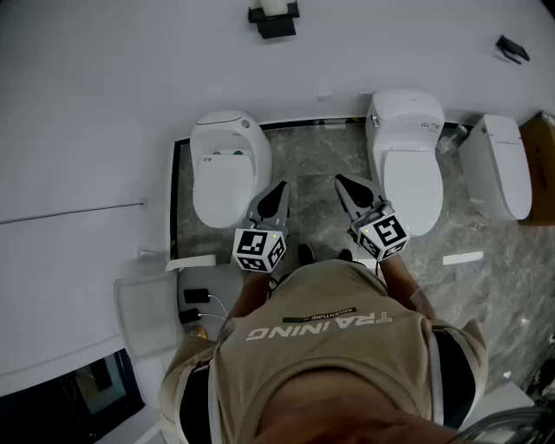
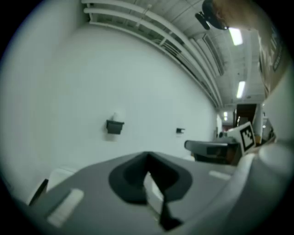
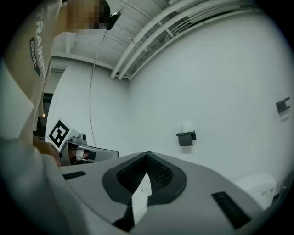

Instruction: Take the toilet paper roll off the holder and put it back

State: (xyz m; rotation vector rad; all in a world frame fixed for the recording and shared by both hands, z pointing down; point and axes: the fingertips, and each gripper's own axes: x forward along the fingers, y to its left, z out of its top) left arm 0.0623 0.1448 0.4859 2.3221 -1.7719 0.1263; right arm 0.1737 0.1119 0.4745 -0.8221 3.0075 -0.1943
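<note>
A black holder [image 1: 274, 21] is fixed high on the white wall, with the white toilet paper roll [image 1: 273, 6] sitting in it. It also shows far off as the holder [image 2: 115, 126] in the left gripper view and the holder [image 3: 186, 137] in the right gripper view, where the pale roll [image 3: 185, 127] blends into the wall. My left gripper [image 1: 277, 191] and right gripper [image 1: 345, 184] hang side by side in front of the person's chest, well short of the wall. Both point toward the wall with jaws shut and nothing between them.
Three white toilets stand on the marble floor below: one toilet [image 1: 229, 165] at left, a second toilet [image 1: 408, 156] in the middle, a third toilet [image 1: 496, 165] at right. A second black fitting [image 1: 512, 48] is on the wall. A clear bin [image 1: 146, 312] sits at lower left.
</note>
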